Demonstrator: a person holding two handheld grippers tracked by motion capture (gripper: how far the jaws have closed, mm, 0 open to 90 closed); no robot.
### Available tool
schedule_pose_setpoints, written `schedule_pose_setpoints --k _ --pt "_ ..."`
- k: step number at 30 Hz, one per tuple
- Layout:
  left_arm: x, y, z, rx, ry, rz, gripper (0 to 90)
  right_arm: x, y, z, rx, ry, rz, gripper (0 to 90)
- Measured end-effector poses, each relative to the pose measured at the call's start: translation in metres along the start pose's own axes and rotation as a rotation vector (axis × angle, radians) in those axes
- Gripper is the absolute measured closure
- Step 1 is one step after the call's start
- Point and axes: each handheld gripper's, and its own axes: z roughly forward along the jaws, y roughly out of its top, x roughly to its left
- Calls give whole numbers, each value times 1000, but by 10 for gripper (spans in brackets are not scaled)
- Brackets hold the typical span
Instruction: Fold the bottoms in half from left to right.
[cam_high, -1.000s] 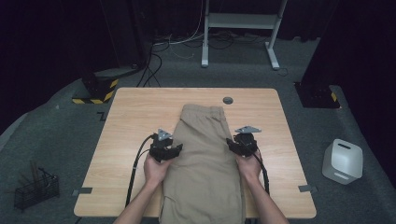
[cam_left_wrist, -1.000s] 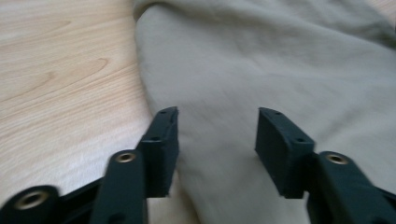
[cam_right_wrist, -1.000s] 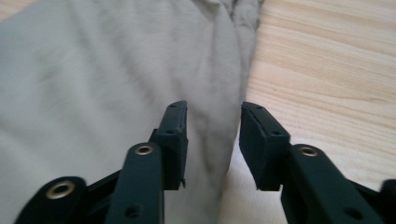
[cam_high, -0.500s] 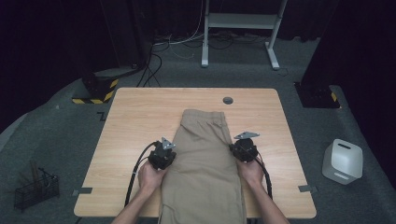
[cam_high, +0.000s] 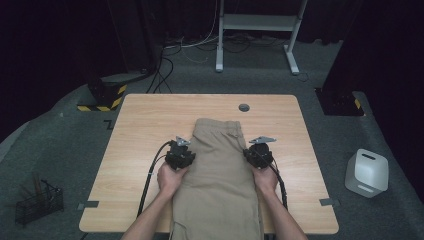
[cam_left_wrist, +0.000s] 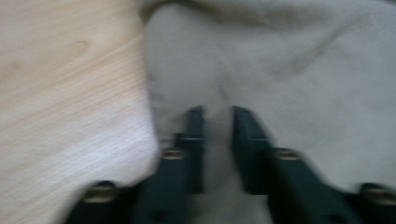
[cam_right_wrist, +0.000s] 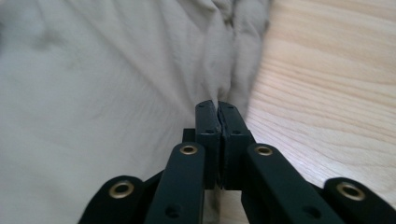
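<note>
While the khaki trousers (cam_high: 220, 175) are spread lengthwise down the middle of the table (cam_high: 140, 125), their two side edges are being gripped. The right gripper (cam_right_wrist: 217, 108) is pinched shut on a fold at the cloth's edge; the left gripper (cam_left_wrist: 218, 114) is narrowly parted over fabric (grip unconfirmed). Closing it fully seems called for next.

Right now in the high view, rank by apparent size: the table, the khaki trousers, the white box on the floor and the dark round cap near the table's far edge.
1. table, clearly largest.
2. khaki trousers, covering its middle.
3. white box, much smaller.
4. round cap, smallest.
No two look alike; the box sits lower than the tabletop, yet the order holds.
</note>
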Motion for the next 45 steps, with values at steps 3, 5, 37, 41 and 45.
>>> schedule_pose_setpoints --k 3,5,37,41,45 --pt "4 -2 -7 30 29 35 900 -7 -1 1 8 5 14 892" --pt "6 -4 -10 36 47 39 900 -6 -1 1 9 0 8 884" --pt "-42 -45 -30 -66 -92 130 426 49 -56 -40 -48 50 -156 580" --pt "-34 -35 -19 -77 -76 107 423 43 -43 -28 -43 31 -155 574" --pt "-26 -23 -10 -65 -67 98 419 36 -29 -16 -29 14 -150 571"
